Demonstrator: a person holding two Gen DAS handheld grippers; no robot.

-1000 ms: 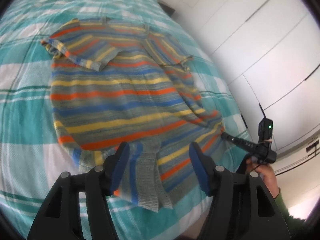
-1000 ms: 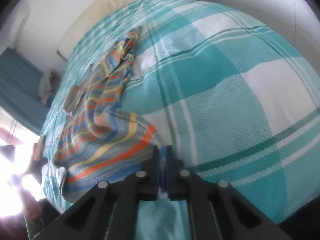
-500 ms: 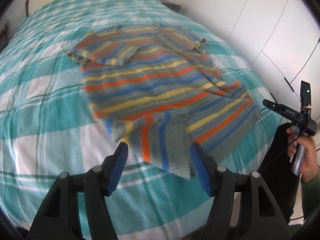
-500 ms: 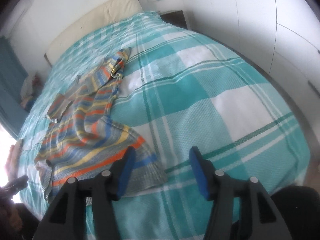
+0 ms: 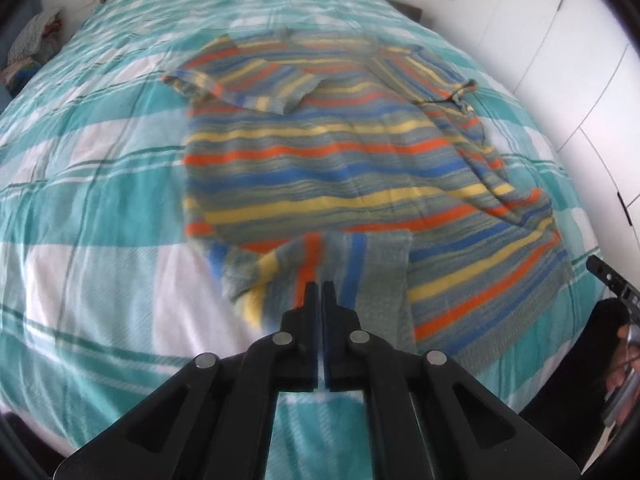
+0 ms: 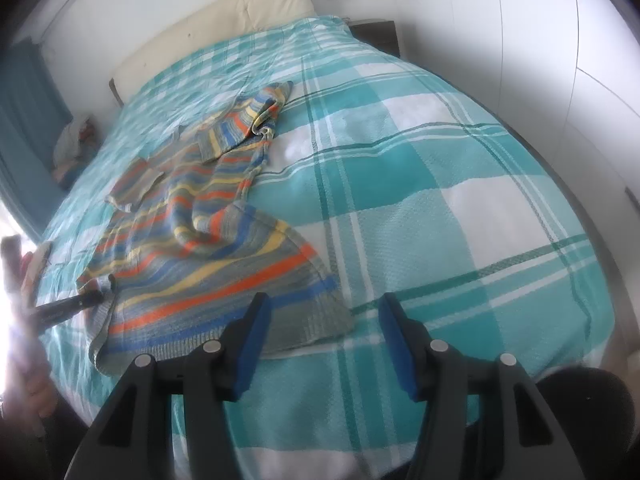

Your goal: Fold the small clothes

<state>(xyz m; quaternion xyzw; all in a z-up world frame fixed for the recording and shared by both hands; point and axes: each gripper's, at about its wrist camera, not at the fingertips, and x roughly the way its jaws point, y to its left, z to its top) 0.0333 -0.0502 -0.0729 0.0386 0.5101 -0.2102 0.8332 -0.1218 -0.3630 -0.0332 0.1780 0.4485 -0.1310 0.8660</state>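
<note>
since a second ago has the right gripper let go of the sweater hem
Yes: the right gripper now stands open, above the striped sweater hem lying on the bedspread.

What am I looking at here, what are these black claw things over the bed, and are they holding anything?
These are two hand-held grippers, one in each of a person's hands. Each carries a wide-angle camera looking forward along its two fingers, so each picture shows its own claw at the bottom.

In the left hand's picture, the left gripper is shut, its tips on a turned-up flap of the striped sweater; it looks pinched, though blur hides the contact. The right hand shows at the edge.

In the right hand's picture, the right gripper stands open above the sweater's near corner and holds nothing.

The sweater lies spread on a bed with a teal checked cover; a cream headboard stands behind it.
</note>
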